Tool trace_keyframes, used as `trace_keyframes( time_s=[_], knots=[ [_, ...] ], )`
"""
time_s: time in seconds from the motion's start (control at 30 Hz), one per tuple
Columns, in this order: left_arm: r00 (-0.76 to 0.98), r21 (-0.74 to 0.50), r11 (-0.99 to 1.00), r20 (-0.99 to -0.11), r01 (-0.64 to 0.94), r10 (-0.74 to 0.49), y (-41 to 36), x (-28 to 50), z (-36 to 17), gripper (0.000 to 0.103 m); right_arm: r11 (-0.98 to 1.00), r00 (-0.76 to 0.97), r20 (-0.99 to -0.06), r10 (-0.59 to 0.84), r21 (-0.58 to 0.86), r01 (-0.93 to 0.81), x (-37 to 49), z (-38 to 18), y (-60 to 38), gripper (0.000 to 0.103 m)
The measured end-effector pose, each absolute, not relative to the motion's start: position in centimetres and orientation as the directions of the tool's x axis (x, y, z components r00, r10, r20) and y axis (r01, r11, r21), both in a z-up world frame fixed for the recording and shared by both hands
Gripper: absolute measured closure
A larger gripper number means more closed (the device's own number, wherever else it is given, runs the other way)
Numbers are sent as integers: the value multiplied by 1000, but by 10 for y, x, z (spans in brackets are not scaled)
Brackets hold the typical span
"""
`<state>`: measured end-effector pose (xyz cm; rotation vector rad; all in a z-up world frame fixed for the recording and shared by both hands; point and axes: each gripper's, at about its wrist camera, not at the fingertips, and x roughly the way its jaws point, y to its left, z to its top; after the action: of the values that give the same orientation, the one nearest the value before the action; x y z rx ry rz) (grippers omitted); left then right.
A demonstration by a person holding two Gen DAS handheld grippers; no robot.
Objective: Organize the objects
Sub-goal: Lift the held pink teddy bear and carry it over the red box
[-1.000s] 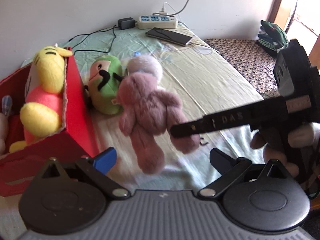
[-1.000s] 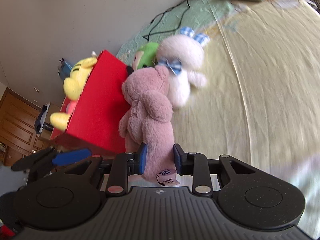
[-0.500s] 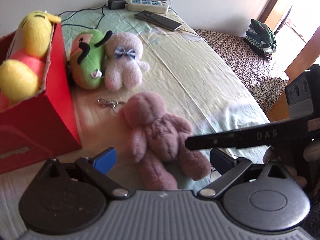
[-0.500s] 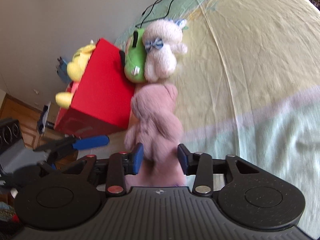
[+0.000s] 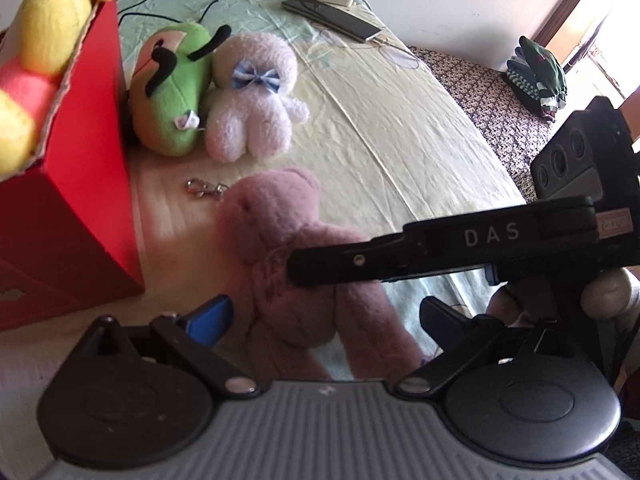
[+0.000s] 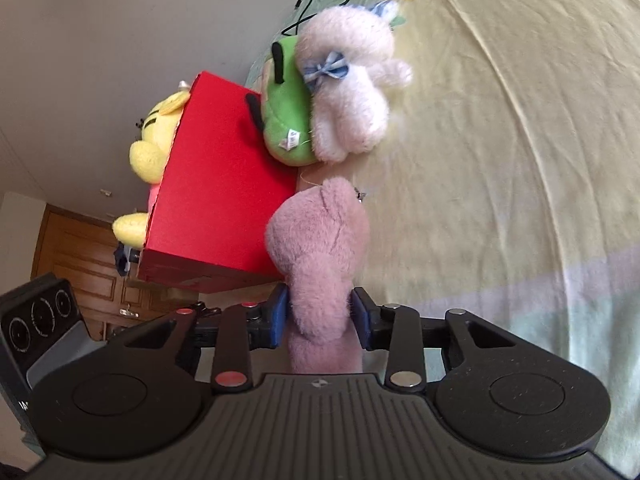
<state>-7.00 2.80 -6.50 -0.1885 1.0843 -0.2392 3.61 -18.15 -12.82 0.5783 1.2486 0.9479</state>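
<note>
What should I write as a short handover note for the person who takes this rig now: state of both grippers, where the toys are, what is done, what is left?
Right gripper: shut on the pink teddy bear, around its body; whether the bear touches the bedsheet is unclear.
Left gripper: open, empty, behind the bear.
Red box: stands on the bed and already holds the yellow plush toy.
Green plush toy and white plush bear with the blue bow: on the sheet beside the box, touching each other.
Left, probably: put the pink bear into the box, then the green and white toys. A metal keyring clasp lies loose near the box.
</note>
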Motion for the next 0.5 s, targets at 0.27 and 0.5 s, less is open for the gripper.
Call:
trace_keyframes(
  time_s=[0.27,0.5],
  knots=[
    [459,-252,958,-841,137,-286,21,-70,-64,16,510,26,-521,853,822,-255,33,-129,-181,68],
    [465,-221,957,-839,186,-284,10,-77,-58,23,512,48,-519,854,820,-256,22,-124,-192,69]
  ],
)
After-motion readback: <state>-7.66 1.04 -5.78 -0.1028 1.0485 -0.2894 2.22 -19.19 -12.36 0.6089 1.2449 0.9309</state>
